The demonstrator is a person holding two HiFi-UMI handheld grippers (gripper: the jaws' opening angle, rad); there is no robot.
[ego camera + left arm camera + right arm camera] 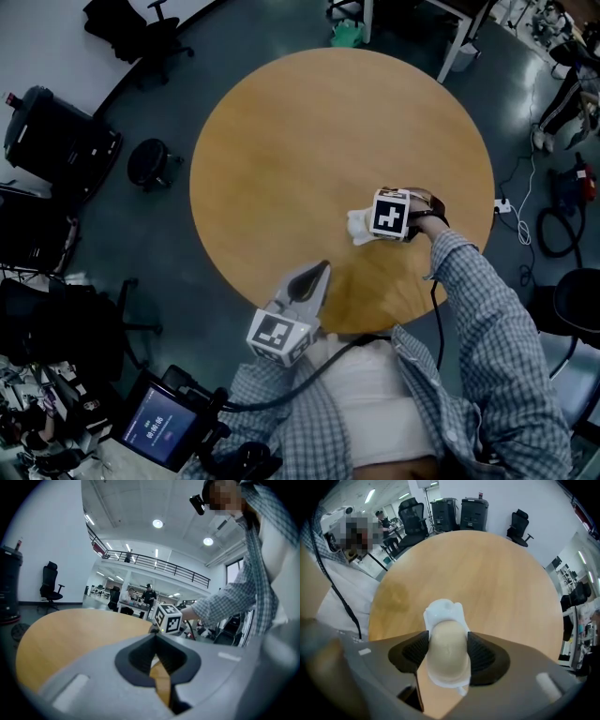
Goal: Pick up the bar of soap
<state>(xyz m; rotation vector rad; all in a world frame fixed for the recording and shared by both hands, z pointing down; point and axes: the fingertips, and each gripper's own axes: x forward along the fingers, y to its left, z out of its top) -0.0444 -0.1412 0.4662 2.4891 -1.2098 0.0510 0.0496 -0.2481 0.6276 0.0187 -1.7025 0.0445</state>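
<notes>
A beige bar of soap [449,652] lies in a white soap dish [442,612] on the round wooden table [319,141], right of its middle. My right gripper [449,641] has its dark pads pressed on both sides of the soap, shut on it. In the head view only the dish [358,225] shows, beside the right gripper's marker cube [390,214]; the soap is hidden there. My left gripper [322,270] hangs over the table's near edge, tilted up, shut and holding nothing [156,641].
A darker stain [375,281] marks the table near the front edge. Office chairs [56,141] and a stool [148,161] stand on the floor to the left. A small screen [155,433] sits at lower left; cables [525,202] lie at the right.
</notes>
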